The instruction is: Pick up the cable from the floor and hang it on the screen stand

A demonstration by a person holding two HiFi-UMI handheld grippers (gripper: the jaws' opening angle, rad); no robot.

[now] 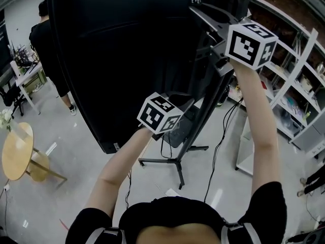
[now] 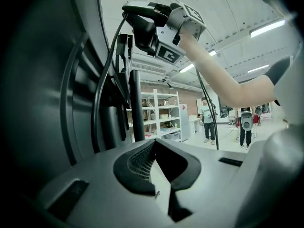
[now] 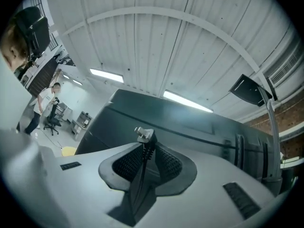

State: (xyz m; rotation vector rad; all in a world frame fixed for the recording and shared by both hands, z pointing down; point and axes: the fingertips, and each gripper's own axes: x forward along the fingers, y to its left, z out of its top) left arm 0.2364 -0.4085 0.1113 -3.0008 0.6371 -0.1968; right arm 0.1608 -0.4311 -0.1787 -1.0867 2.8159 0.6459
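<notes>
Black back of screen (image 1: 127, 50), black cable (image 3: 142, 175) tipped with silver plug (image 3: 144, 134), black-and-white square markers on cubes of left gripper (image 1: 184, 101) and right gripper (image 1: 199, 9), pale wooden table (image 1: 15, 151), white shelving (image 1: 294, 80), light grey floor (image 1: 76, 182).

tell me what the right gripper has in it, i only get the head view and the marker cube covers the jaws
Observer: The right gripper is shut on the cable, and the metal-tipped plug pokes out past the pads.
Operator: and the left one, holding anything
Observer: No. The left gripper has its jaws apart with nothing between them.
Operator: where does the cable run from the right gripper
Observer: In the left gripper view it curves down along the back of the screen, beside the stand's upright post.
</notes>
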